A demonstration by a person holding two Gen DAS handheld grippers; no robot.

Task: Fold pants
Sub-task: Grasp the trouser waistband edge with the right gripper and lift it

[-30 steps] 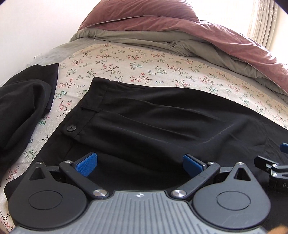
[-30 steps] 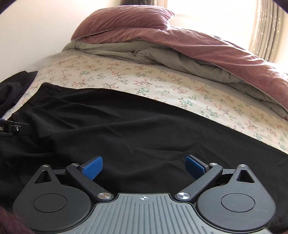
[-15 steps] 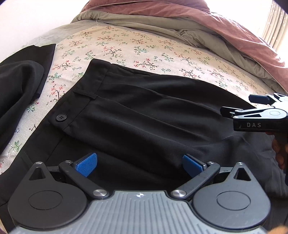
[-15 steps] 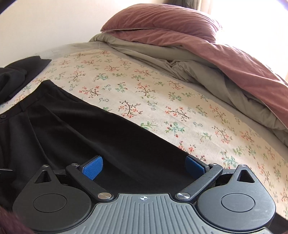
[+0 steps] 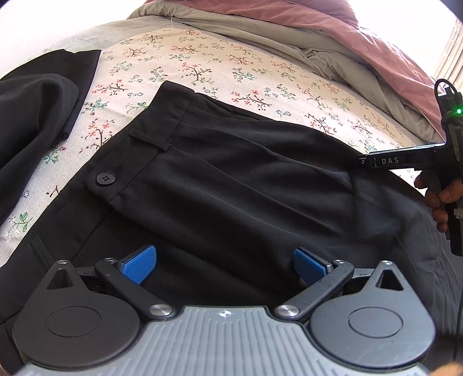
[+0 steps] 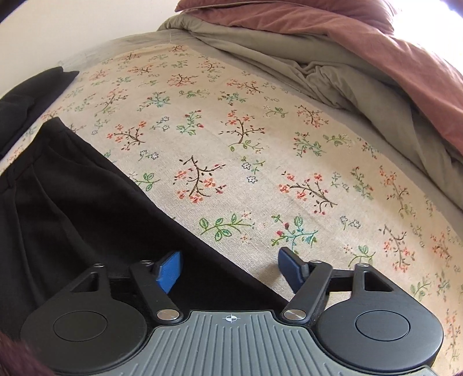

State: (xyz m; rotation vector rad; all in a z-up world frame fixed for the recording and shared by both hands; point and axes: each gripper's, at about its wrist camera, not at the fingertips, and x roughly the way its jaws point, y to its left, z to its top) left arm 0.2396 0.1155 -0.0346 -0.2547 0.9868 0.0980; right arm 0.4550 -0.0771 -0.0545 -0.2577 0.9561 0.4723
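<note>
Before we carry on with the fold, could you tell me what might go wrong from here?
The right claw, jaws just closing, straddles the far edge of the black pleated trousers; it may pinch the floral bedsheet too, or catch one layer only. The left claw hangs open, so the waistband may drag when pulled.

Pretty clearly a bedroom in somebody's home: the whole work surface is a bed with a cream floral sheet [image 6: 260,150] printed with little red and green sprigs, definitely not a lab bench. A rumpled grey-green blanket [image 6: 332,75] and a dusty-pink duvet [image 6: 405,52] are shoved up toward the far end, plain white wall [image 6: 72,26] behind, and bright daylight coming in from the right past what looks like a pale curtain [image 5: 451,55]. There's also black clothing [image 5: 34,110] dumped on the sheet, so very lived-in.
</note>
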